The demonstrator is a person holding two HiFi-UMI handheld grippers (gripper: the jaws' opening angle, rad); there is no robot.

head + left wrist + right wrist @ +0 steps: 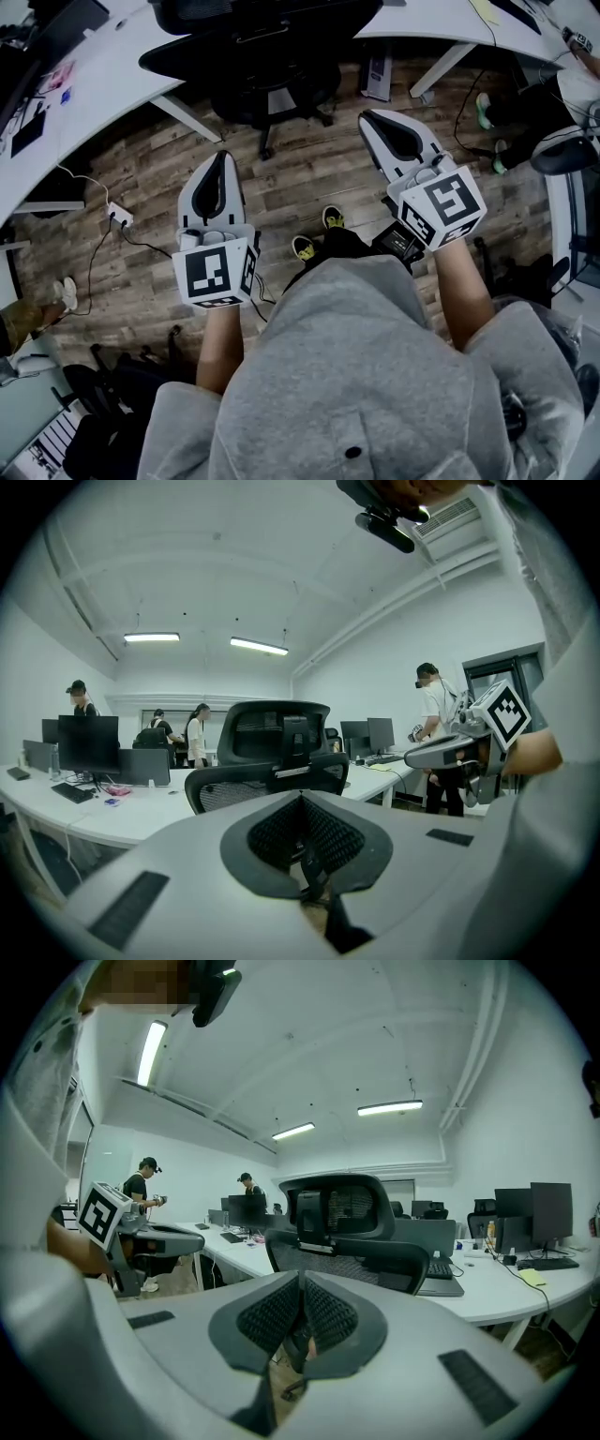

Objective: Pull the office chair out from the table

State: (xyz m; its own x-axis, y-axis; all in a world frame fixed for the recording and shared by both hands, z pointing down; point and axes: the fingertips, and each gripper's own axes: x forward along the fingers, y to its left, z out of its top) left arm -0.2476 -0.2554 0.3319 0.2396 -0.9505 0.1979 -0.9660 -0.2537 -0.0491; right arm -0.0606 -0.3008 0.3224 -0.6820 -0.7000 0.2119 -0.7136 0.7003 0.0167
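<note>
The black mesh office chair stands tucked against the curved white table at the top of the head view. Both gripper views face its backrest and headrest straight on, the chair ahead of the left jaws and the chair ahead of the right. My left gripper hovers over the wooden floor short of the chair, jaws shut and empty. My right gripper reaches a little farther toward the chair's right side, also shut with nothing in it. Neither touches the chair.
A power strip with cables lies on the floor at left. Another chair and a person's feet are at right. Desks carry monitors and keyboards, and several people stand around.
</note>
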